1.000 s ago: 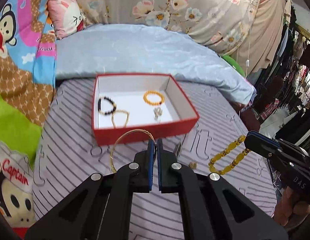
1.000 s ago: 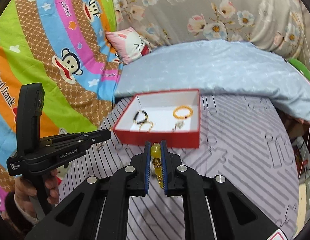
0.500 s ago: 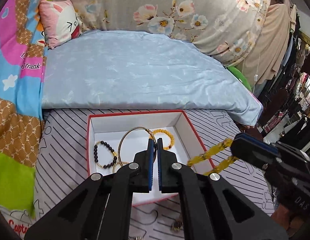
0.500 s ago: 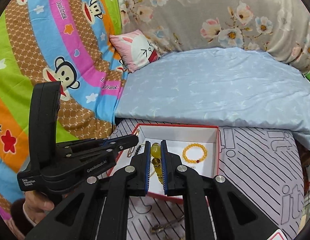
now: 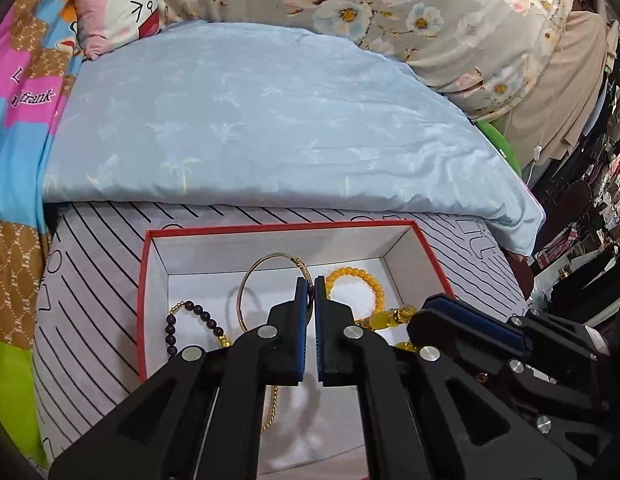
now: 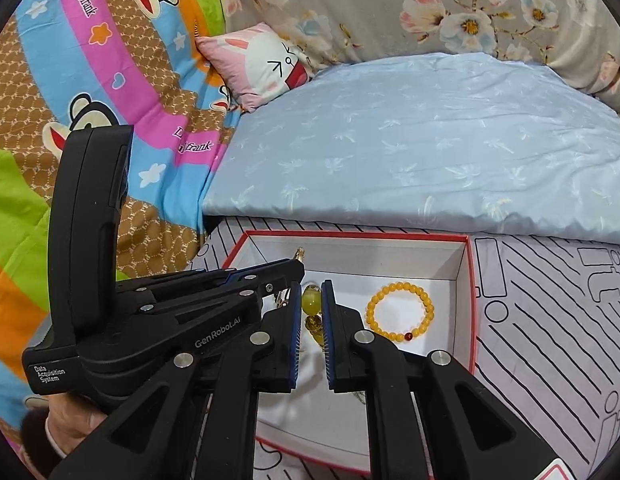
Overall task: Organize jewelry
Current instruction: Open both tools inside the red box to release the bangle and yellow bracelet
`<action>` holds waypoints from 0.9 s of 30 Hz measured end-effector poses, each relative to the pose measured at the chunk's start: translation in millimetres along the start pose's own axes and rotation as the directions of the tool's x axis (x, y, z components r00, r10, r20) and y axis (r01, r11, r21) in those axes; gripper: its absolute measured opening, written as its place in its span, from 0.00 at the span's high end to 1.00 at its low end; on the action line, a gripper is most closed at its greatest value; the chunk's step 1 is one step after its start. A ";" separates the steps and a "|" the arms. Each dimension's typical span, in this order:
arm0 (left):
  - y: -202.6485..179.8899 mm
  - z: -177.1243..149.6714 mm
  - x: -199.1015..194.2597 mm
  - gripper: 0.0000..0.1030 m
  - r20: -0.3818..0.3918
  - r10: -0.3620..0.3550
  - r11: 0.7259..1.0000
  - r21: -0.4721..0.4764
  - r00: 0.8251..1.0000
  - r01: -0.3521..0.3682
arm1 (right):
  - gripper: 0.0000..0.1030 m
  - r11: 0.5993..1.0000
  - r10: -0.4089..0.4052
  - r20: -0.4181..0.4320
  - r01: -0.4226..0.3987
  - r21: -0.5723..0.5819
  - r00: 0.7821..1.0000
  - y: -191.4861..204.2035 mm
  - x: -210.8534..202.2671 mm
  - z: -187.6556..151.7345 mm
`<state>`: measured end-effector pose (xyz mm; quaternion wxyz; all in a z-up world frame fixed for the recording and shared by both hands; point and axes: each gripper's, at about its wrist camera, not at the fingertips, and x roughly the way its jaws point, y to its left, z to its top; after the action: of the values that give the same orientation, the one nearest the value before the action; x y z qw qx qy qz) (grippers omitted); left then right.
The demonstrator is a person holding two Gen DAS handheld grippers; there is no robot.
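Observation:
A red box (image 5: 144, 280) with a white inside lies on the striped mat. My left gripper (image 5: 310, 284) hangs over it, shut on a thin gold bangle (image 5: 246, 292). In the box lie an orange bead bracelet (image 5: 374, 284) and a dark bead bracelet (image 5: 198, 316). My right gripper (image 6: 311, 292) is shut on a yellow bead strand (image 6: 311, 302), which hangs into the box (image 6: 470, 300) beside the orange bracelet (image 6: 400, 312). The left gripper (image 6: 296, 270) sits just left of it. In the left wrist view the right gripper (image 5: 438, 306) shows with the strand (image 5: 390, 318).
A light blue pillow (image 5: 270, 120) lies right behind the box. A pink rabbit cushion (image 6: 262, 64) and a cartoon monkey blanket (image 6: 110, 80) are at the left. The striped mat (image 6: 550, 320) spreads to the right. A person's hand (image 6: 70, 420) holds the left tool.
Both grippers have travelled forward from over the mat to above the box and sunk a little. The bangle and the yellow strand came with them.

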<state>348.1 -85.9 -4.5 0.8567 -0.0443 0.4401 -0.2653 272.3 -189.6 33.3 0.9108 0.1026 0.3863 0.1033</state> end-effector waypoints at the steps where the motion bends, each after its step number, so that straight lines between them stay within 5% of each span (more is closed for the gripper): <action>1: 0.4 -0.4 2.6 0.98 -0.003 0.000 1.000 -0.001 1.000 0.000 | 0.91 1.000 -0.001 -0.003 0.001 0.002 1.000 -0.9 2.7 -0.5; 10: 8.3 0.3 15.5 0.94 -0.018 0.001 1.000 -0.017 1.000 -0.001 | 0.90 1.000 -0.002 -0.029 0.002 0.010 1.000 -9.4 21.1 -4.8; 11: 9.0 0.8 15.1 0.90 -0.016 0.003 1.000 -0.021 1.000 -0.003 | 0.88 1.000 -0.005 -0.019 0.005 0.014 1.000 -11.1 20.9 -4.8; 13: 12.5 2.4 13.3 0.56 -0.009 0.020 0.999 -0.041 1.000 -0.020 | 0.83 1.000 -0.016 -0.011 0.016 0.024 1.000 -13.2 19.2 -4.4; 14: 14.9 2.4 8.7 0.51 0.009 0.023 0.998 -0.056 1.000 -0.023 | 0.82 0.999 -0.020 0.001 0.020 0.038 1.000 -16.6 15.4 -3.9; 27: 18.9 -22.7 -62.0 0.48 0.095 0.172 0.985 -0.045 0.981 -0.168 | 0.76 0.995 -0.101 0.098 0.098 0.027 0.990 -19.8 -57.3 -14.7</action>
<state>309.1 -35.6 21.2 0.8959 -0.0354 0.4044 -0.1806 224.9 -222.3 57.1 0.9318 0.0983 0.3462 0.0482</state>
